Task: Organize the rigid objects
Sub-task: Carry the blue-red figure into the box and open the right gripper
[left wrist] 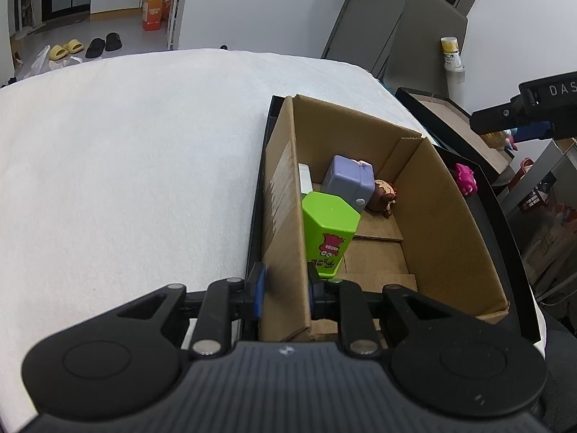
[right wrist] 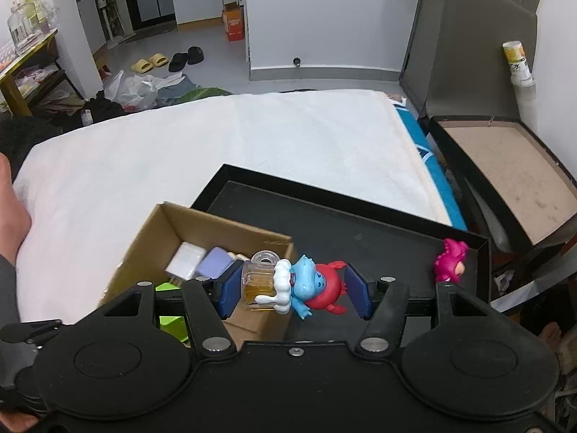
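A cardboard box [left wrist: 450, 216] stands in a black tray [left wrist: 505, 223] on the white bed. It holds a green hexagonal container [left wrist: 330, 234], a purple box [left wrist: 348, 182], a brown figurine [left wrist: 383, 196] and a white block [left wrist: 304, 178]. My left gripper [left wrist: 285, 281] is shut on the box's left wall [left wrist: 285, 216]. My right gripper [right wrist: 294, 290] is shut on a blue and red figurine with a beer mug [right wrist: 299, 285], held above the box's [right wrist: 151, 238] right edge and the tray [right wrist: 360, 231]. A pink figurine [right wrist: 450, 259] stands in the tray's right corner; it also shows in the left wrist view [left wrist: 466, 179].
The white bed cover [left wrist: 126, 162] spreads to the left and beyond the tray. A second open black box [right wrist: 505, 166] with a raised lid sits to the right, beside a bottle [right wrist: 517, 59]. Slippers and bags lie on the floor beyond the bed.
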Tool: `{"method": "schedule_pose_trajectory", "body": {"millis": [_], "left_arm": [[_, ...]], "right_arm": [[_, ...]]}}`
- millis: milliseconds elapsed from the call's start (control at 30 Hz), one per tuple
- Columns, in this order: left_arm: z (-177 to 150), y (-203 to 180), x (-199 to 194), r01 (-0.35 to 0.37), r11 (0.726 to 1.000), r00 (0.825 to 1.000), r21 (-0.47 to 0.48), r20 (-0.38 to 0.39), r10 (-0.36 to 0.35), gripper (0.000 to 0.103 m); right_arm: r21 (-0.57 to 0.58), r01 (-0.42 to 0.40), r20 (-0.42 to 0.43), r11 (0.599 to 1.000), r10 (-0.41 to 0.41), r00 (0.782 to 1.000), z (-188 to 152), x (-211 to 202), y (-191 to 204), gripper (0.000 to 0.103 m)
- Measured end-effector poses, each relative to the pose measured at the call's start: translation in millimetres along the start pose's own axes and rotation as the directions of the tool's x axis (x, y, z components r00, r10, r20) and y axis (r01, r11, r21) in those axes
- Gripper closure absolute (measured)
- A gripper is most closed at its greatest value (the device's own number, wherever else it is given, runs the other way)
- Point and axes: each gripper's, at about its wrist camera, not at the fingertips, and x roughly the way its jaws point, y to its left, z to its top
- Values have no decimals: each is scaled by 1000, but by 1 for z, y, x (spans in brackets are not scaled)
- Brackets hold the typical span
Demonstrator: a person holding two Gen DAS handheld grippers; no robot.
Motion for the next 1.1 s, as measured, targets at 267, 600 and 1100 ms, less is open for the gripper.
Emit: {"method": "schedule_pose_trajectory", "body": {"millis": [267, 600, 1100], "left_arm": [[2, 1, 1, 8, 1000, 1000, -10, -4, -8, 83], [2, 4, 1, 16, 1000, 1000, -15, -7, -16, 83], [2, 4, 1, 16, 1000, 1000, -16, -8, -17, 83]], "right_arm": [[-25, -15, -17, 1000, 15, 1000, -2, -2, 25, 45], [-127, -68, -64, 990, 61, 996, -10, 12, 62, 45], [-266, -98, -141, 959, 62, 988, -25, 43, 84, 44]]}}
